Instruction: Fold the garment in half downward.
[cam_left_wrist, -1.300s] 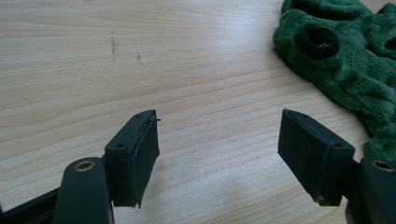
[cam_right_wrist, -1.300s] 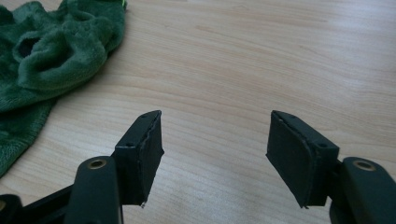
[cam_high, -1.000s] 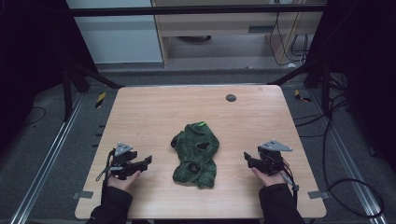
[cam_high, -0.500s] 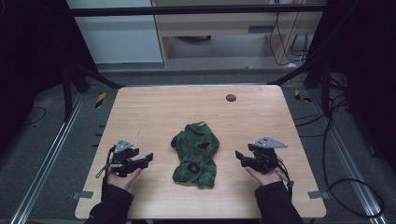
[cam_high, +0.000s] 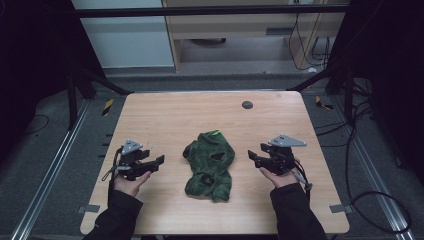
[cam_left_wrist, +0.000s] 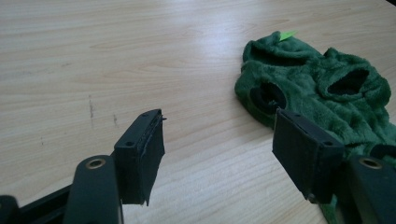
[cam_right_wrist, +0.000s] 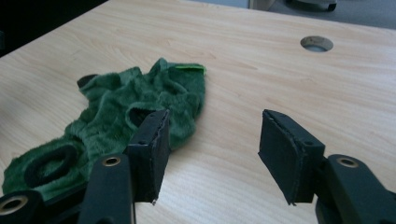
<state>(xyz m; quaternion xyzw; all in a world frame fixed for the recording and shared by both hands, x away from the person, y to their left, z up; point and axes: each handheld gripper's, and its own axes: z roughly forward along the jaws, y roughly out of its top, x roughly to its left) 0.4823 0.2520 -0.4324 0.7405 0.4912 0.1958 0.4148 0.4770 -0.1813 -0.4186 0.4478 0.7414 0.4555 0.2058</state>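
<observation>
- I see a small green fleece garment (cam_high: 210, 165) lying crumpled near the middle of the wooden counter (cam_high: 200, 110), its bright green tag at the far end and several dark openings facing up.
- My left tool (cam_high: 161, 160) hangs just above the counter on the garment's left side, jaws spread wide with nothing between them. In the left gripper view the fleece (cam_left_wrist: 322, 88) sits beyond the jaw on the right of that view, not touched.
- My right tool (cam_high: 251, 155) mirrors it on the garment's right, jaws wide apart and empty, pointed inward. They have just been closing a little, with nothing between them. In the right gripper view the garment (cam_right_wrist: 130, 112) lies behind the jaw on the left of that view.
- I judge this to be the approach step: both tools closing in on the garment before any grasp.
- Next, each tool needs to reach an edge of the fleece, go low to the counter, then pinch.
- Compared with a second ago, both hands have moved inward toward the garment and lifted slightly. The garment has not shifted.
</observation>
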